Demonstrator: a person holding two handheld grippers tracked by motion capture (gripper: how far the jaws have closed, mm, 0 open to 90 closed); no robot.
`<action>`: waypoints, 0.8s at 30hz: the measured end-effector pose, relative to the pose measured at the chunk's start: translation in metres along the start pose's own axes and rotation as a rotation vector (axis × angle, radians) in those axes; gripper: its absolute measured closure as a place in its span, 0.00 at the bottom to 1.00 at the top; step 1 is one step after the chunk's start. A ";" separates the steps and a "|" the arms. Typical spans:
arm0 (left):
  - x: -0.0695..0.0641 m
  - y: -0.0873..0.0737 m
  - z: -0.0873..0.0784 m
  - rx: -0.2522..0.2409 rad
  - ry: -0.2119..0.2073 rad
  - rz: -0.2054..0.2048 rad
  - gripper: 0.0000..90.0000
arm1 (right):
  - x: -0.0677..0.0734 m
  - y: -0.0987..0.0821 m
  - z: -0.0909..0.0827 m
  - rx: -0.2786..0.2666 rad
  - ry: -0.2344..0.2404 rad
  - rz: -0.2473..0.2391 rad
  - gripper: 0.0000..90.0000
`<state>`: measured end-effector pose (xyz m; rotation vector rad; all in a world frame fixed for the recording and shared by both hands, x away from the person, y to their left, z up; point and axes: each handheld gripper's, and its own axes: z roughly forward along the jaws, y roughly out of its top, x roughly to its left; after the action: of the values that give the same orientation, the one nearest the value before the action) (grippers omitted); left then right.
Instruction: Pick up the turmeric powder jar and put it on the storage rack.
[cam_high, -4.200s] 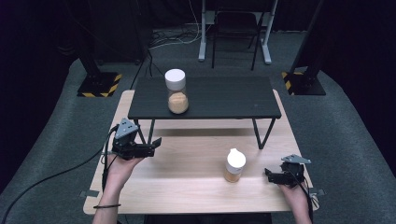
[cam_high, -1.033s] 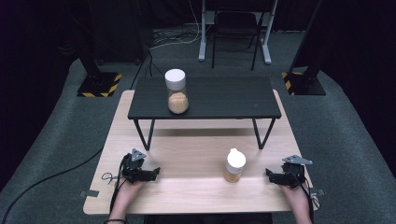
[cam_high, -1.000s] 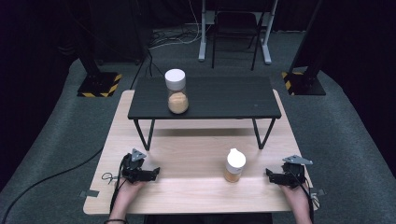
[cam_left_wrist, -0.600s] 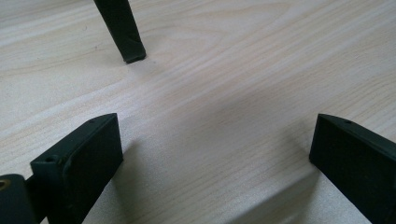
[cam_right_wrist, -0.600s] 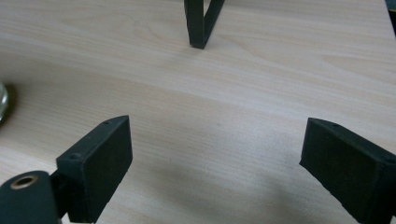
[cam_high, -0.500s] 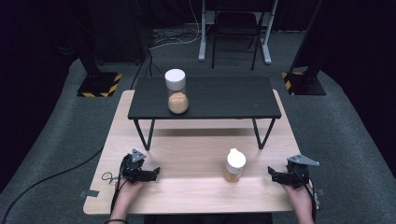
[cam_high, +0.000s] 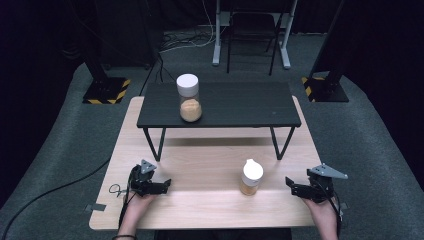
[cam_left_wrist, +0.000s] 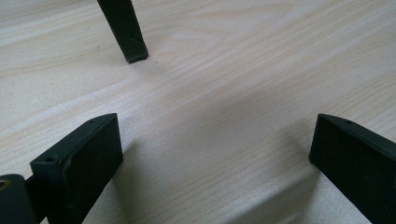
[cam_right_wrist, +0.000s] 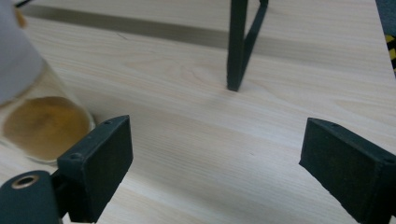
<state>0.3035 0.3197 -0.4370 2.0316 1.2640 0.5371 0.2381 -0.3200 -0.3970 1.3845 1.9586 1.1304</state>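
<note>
A small white-capped jar (cam_high: 251, 177) with orange-brown powder stands on the wooden table (cam_high: 210, 165) toward the front right; it is at the left edge of the right gripper view as the jar (cam_right_wrist: 32, 107). My right gripper (cam_high: 291, 184) hovers to its right, open and empty, jaws wide apart in its own view (cam_right_wrist: 215, 168). A taller white-lidded jar (cam_high: 188, 98) with the same powder stands on the black raised shelf (cam_high: 235, 105). My left gripper (cam_high: 166, 184) rests low at the front left, open, with bare wood between its jaws (cam_left_wrist: 212, 163).
The black shelf's metal legs (cam_high: 278, 142) stand on the wooden table; one leg (cam_right_wrist: 239, 44) rises ahead of the right gripper, another leg foot (cam_left_wrist: 125, 30) ahead of the left. A cable (cam_high: 50, 192) trails off the table's left. Stands and a chair frame (cam_high: 252, 30) lie beyond.
My right gripper has lifted a little off the table and shifted slightly right. The left gripper, lowered to the table several seconds ago, has stayed put since. Both jars are unmoved.
</note>
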 end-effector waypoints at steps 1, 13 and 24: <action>0.000 0.000 0.000 0.000 0.000 0.000 0.02 | 0.001 0.001 -0.002 -0.004 0.006 -0.004 0.09; 0.000 0.000 0.000 0.000 0.000 0.001 0.02 | 0.014 0.012 -0.017 -0.042 0.075 -0.023 0.09; 0.000 0.000 0.000 0.001 0.000 0.001 0.02 | 0.033 0.022 -0.021 -0.071 0.142 -0.077 0.09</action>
<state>0.3036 0.3197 -0.4369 2.0335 1.2631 0.5374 0.2213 -0.2934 -0.3646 1.2117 2.0299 1.2808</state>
